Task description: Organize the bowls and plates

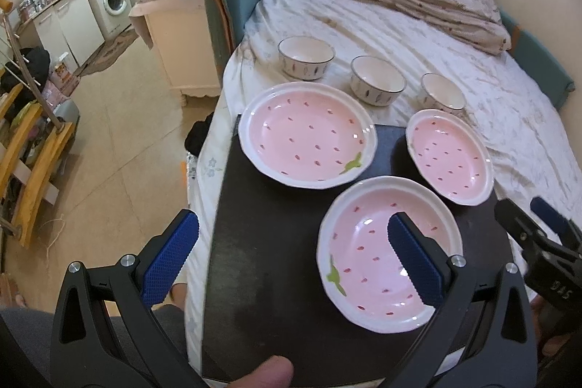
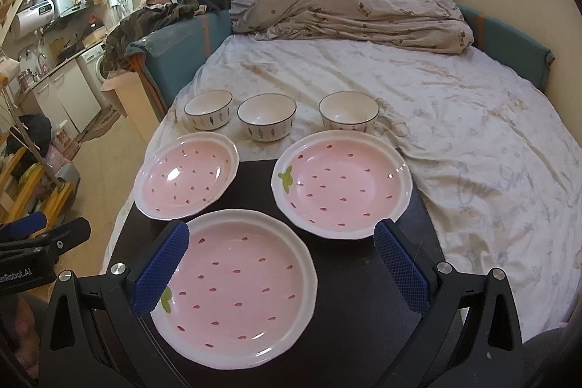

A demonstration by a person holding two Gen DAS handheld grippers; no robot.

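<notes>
Pink glazed plates, three of them with strawberry-seed dots and white rims, sit on a black board (image 2: 345,297) laid at the near end of the bed (image 2: 473,133). The nearest plate (image 2: 236,297) lies at the board's near edge, a second plate (image 2: 342,184) at its far right and a third plate (image 2: 185,177) at its far left, overhanging the board's edge. Three white bowls (image 2: 267,122) stand in a row on the sheet just beyond the board.

The right gripper (image 2: 280,271) is spread wide and holds nothing, its fingers straddling the nearest plate; the left gripper (image 1: 291,257) is likewise wide apart and empty.

The risks, as I judge them: the glaze looks slippery, so a rim pinch could slide; the overhanging plate could tip; bowls on soft bedding could topple.

Readable writing: "enRobot.AI" on the other gripper's body in the right wrist view; a lit display on the wall heater (image 2: 34,15) is too small to read.
</notes>
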